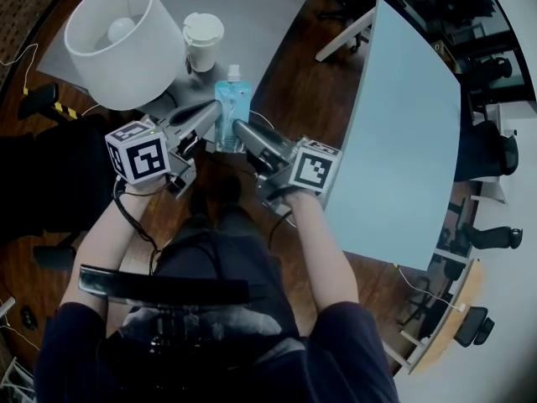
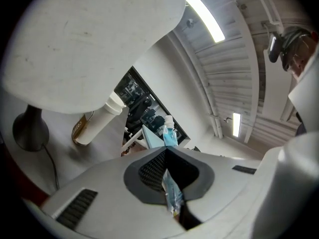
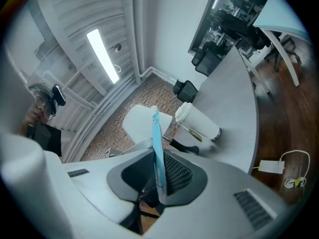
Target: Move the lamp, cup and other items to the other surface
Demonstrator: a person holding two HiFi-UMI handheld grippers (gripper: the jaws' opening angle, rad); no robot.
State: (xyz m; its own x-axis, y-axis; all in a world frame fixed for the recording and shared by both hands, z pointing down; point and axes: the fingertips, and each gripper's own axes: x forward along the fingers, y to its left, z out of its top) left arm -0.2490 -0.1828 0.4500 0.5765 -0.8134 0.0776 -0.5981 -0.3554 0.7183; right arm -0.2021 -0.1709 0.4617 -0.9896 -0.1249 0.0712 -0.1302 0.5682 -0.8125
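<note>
Centrally, a blue spouted pouch (image 1: 232, 99) is shown upright at the near edge of the grey table (image 1: 277, 7), gripped from both sides. The left gripper (image 1: 215, 112) is closed on one side seam, and the right gripper (image 1: 238, 128) is clamped on the opposite seam. Behind the pouch, on the same table, a lidded paper cup (image 1: 202, 40) is seen just beside the white-shaded lamp (image 1: 126, 36). A pale blue table (image 1: 403, 124) is seen well apart to the right, across the wooden floor (image 1: 310, 65).

Wood floor (image 1: 289, 74) all around, with a couple of black chairs (image 1: 495, 151) off to the right. A white charger (image 3: 270, 167) is lying on the floor, and a strip light (image 2: 204, 14) is on overhead.
</note>
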